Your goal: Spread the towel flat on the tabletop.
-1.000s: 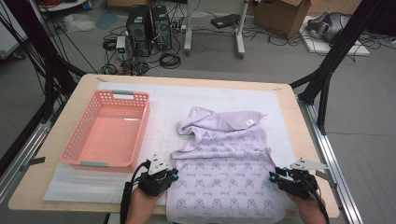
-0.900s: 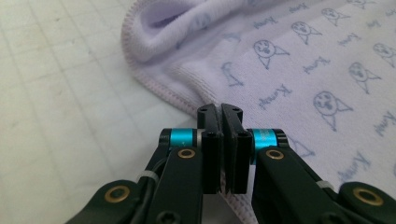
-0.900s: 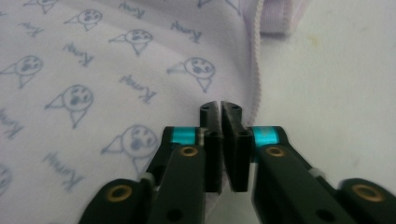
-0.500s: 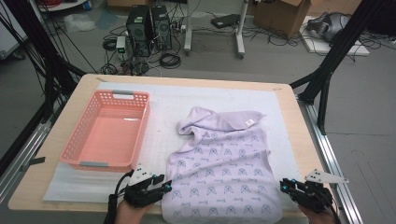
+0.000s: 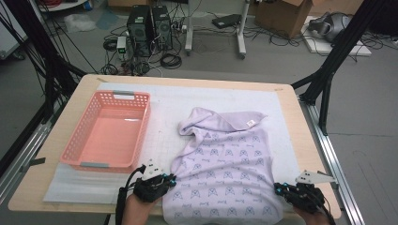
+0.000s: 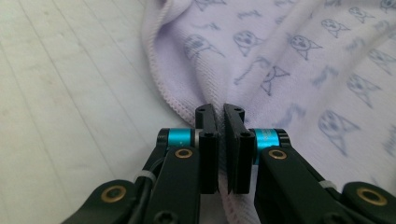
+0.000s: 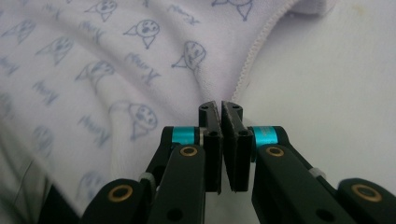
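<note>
A lilac printed cloth (image 5: 223, 173) lies spread to the right of the pink basket (image 5: 110, 133), its far end bunched and its near end hanging over the table (image 5: 56, 140) edge. The left gripper (image 5: 172, 179) is at the cloth's near left edge, on the basket's side; its jaws have just closed and pinch the stitched hem (image 6: 187, 112) between the fingertips. The right gripper (image 5: 277, 189) is at the opposite edge, farthest from the basket; its jaws have just closed, clamped on that hem (image 7: 250, 56).
</note>
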Motion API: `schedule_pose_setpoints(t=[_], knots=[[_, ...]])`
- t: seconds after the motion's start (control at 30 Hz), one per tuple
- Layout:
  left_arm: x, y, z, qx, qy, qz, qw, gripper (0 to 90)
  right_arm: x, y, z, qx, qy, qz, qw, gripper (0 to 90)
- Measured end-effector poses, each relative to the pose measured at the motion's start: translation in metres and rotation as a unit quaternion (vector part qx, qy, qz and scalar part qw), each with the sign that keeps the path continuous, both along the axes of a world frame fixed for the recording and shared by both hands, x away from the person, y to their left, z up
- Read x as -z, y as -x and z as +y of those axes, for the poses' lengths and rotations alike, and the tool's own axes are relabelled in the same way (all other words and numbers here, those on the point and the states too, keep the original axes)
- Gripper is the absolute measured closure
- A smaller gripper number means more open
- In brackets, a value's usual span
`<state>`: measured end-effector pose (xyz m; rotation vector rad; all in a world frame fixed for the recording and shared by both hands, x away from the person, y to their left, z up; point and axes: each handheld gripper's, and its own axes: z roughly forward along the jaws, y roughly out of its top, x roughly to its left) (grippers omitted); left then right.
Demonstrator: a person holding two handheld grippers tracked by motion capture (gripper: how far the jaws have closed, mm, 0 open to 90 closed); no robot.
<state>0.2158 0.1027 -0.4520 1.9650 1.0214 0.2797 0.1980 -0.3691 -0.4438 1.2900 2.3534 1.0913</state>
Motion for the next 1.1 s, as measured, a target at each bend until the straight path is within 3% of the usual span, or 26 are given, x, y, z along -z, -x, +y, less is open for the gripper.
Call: schedule_pose_setpoints(t=[0.27,0.33,0.37,0.4,0.5,0.6,0.7,0.77,0.8,0.83,0.87,0.9,1.0,1.1], knots=[[-0.003,0.028,0.002,0.031,0.017,0.005,0.9994,83.5,-0.003,0.036,-0.012,-0.004,-0.009,0.016,0.9998,87.1],[-0.005,0.028,0.003,0.024,0.032,-0.002,0.9992,73.8,-0.005,0.04,-0.013,-0.004,-0.012,0.014,0.9998,86.4],[-0.006,0.026,0.004,0.018,0.039,-0.008,0.9991,64.8,-0.008,0.041,-0.012,-0.005,-0.016,0.013,0.9998,84.4],[-0.007,0.024,0.005,0.012,0.045,-0.015,0.9988,57.2,-0.009,0.04,-0.012,-0.003,-0.021,0.006,0.9998,76.9],[-0.009,0.009,0.008,-0.011,0.056,-0.018,0.9982,50.2,-0.015,0.033,-0.011,0.022,-0.039,-0.021,0.9988,62.2],[-0.008,-0.004,0.003,-0.016,0.055,-0.01,0.9983,48.2,-0.015,0.018,-0.007,0.041,-0.031,-0.035,0.9981,57.7],[-0.001,-0.018,-0.009,-0.008,0.035,0.013,0.9993,48.0,-0.009,0.001,0.002,0.047,-0.021,-0.028,0.9983,57.7],[0.001,-0.019,-0.013,-0.017,0.017,0.009,0.9997,51.7,-0.004,-0.009,0.011,0.041,0.005,-0.017,0.999,58.5],[0.0,-0.019,-0.014,-0.02,0.004,0.006,0.9998,57.8,-0.001,-0.013,0.014,0.039,0.016,-0.009,0.9991,60.0],[0.0,-0.018,-0.014,-0.02,-0.003,0.002,0.9998,65.6,0.0,-0.013,0.016,0.042,0.024,-0.014,0.9987,66.8],[0.0,-0.018,-0.012,-0.012,-0.003,0.006,0.9999,80.3,-0.001,-0.013,0.016,0.041,0.025,-0.015,0.9987,79.3],[0.0,-0.017,-0.01,-0.011,0.006,0.013,0.9998,86.5,0.0,-0.013,0.014,0.031,0.01,-0.004,0.9995,84.8],[-0.003,-0.013,-0.004,-0.013,0.008,0.015,0.9998,87.9,-0.001,-0.009,0.01,0.017,0.001,0.003,0.9998,87.1],[-0.01,-0.007,0.007,-0.025,0.022,0.004,0.9994,88.0,-0.007,0.002,0.002,0.002,-0.007,0.007,0.9999,87.4]])
